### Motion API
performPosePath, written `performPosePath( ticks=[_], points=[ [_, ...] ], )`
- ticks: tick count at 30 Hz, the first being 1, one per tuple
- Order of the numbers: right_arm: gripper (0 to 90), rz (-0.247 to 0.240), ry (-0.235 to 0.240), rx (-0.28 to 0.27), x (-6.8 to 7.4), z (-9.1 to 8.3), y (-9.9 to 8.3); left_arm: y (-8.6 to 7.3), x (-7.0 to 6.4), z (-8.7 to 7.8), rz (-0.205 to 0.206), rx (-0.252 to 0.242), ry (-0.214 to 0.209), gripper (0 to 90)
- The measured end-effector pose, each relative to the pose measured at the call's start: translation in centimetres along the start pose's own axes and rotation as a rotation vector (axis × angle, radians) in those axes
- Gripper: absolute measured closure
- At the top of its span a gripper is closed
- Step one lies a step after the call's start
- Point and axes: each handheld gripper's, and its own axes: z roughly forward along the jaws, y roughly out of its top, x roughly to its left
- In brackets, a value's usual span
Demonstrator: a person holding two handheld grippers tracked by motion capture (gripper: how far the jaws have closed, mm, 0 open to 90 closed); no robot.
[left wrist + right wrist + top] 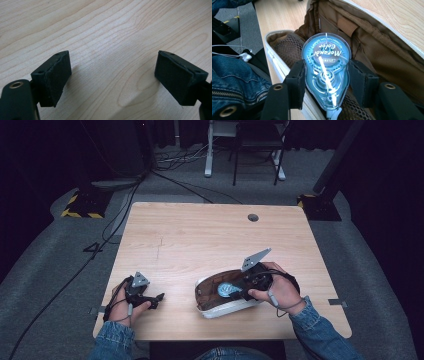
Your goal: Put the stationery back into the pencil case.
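We see a blue, clear-cased correction tape dispenser pinched between the two black pads of the right gripper, one pad on each flat-edged side of its case. It hangs over the open pencil case, a white-edged pouch with a brown lining and a brown mesh pocket, which lies unzipped near the front edge of the table. In the high view the dispenser shows as a blue spot inside the pouch opening, with the right gripper just behind it.

We judge the step in hand to be setting the dispenser down into the pouch. To do it well, we would lower the dispenser flat onto the mesh pocket, well inside the zipper rim, and part the jaws only once the case rests on the lining, so that it does not tip out over the white edge. The jaws should clear the rim on withdrawal so as not to drag the pouch.

The left gripper rests on bare wood at the left, well apart from the pouch, its jaws spread with nothing between them; it could steady the pouch wall if the pouch slides.
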Motion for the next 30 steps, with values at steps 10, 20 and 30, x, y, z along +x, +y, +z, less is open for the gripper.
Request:
performPosePath(
  ticks=[10, 20, 30],
  points=[
    [50.4, 0.005, 0.006, -0.005, -0.7, 1.0, 0.0, 0.0, 0.0, 0.0, 0.000, 0.000, 0.001, 14.1],
    [50.0, -0.016, -0.021, -0.007, -1.1, 1.7, 0.1, 0.0, 0.0, 0.0, 0.000, -0.001, 0.001, 14.1],
    [36.3, -0.032, -0.053, -0.060, -1.4, 1.3, 0.1, 0.0, 0.0, 0.0, 0.001, 0.001, 0.004, 14.0]
  ],
)
